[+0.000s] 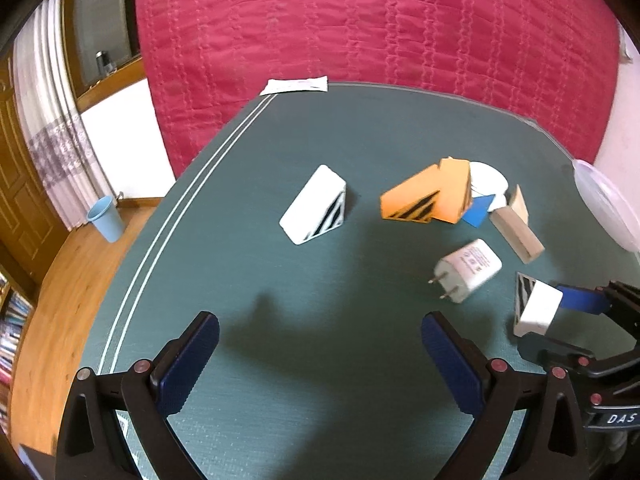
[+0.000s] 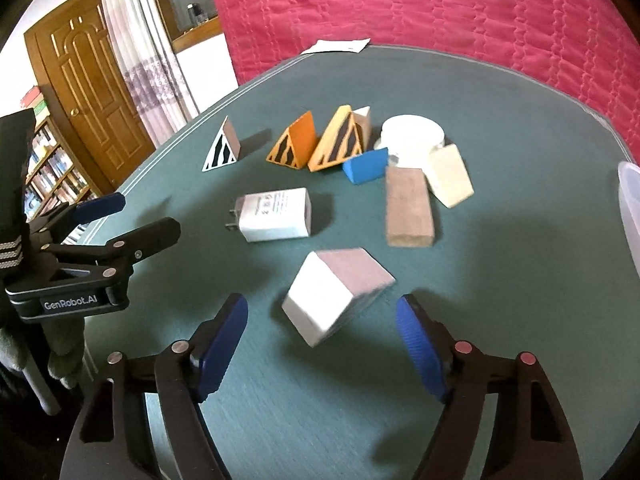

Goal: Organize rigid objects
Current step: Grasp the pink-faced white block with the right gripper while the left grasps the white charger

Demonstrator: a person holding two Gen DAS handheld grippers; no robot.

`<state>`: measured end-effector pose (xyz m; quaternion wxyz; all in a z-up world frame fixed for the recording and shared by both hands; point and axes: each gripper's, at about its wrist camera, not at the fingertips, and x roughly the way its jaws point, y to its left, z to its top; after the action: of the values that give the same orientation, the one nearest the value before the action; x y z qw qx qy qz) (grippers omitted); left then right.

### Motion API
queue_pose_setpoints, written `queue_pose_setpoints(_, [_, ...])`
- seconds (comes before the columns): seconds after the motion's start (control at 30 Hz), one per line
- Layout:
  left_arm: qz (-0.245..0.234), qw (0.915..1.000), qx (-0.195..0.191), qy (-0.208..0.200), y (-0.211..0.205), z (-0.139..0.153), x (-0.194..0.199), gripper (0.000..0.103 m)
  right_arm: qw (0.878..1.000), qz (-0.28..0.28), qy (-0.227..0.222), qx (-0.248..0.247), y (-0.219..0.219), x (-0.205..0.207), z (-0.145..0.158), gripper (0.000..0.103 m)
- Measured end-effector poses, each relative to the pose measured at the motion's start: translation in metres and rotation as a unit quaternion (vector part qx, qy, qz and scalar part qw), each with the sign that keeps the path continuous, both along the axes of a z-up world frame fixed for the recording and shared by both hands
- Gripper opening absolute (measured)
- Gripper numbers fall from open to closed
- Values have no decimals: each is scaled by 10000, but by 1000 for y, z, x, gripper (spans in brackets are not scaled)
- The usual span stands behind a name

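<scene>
Two grippers hung over the green table (image 2: 520, 280), both pointing down at it. The left gripper (image 1: 320, 364) had its jaws spread wide with nothing between them, only bare tabletop. The right gripper (image 2: 322, 344) also stood open: a white wedge block (image 2: 336, 296) lay between its blue pads but neither pad touched it. No earlier view, so I skip any jaw motion.

Just past that block lay a white charger plug (image 2: 276, 220), prongs to the left, and beside it on the right a brown wooden block (image 2: 408, 208) with a pale block (image 2: 448, 176) near it. Farther back sat a blue wedge (image 2: 366, 166), two orange striped wedges (image 2: 294, 144) (image 2: 340, 140) touching each other, and a white striped wedge (image 2: 222, 148) apart on the left. A white round dish (image 2: 412, 136) stood behind the blue wedge. A clear plastic container (image 2: 630, 208) was at the right edge. Red quilt (image 2: 440, 8) behind the table.
</scene>
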<state>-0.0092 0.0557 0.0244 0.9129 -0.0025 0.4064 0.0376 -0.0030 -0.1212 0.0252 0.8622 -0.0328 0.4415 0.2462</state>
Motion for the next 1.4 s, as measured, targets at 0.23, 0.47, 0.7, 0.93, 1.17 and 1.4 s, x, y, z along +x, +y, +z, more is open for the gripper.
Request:
queue_pose_setpoints(0.23, [-3,10000,-12,25,2,-2,1,103,9989,-108,-253,-368,12,4,-1,53])
queue_pose_setpoints(0.47, [-32,10000,22,-9,1,-1,-1,103,9986,-192,-303,-386,-10,3,1,33])
queue_pose_setpoints(0.7, [-440,9987,243,-19,-26,-2,2,103,9974,-443,-352,-453,-45,-4,-1,31])
queue_pose_setpoints(0.93, [-937,9942,529,6,-57,-6,16,96,9972,-474,-391,-424,-54,-5,-3,31])
queue_pose_setpoints(1.17, [-1237,9903,617,109,-74,-10,35,84,9975,-469,-402,-350,-56,-6,-4,31])
queue_pose_setpoints(1.4, [-1366,9896,420,133,-81,-12,47,54,9977,-474,-401,-261,-56,-4,-4,32])
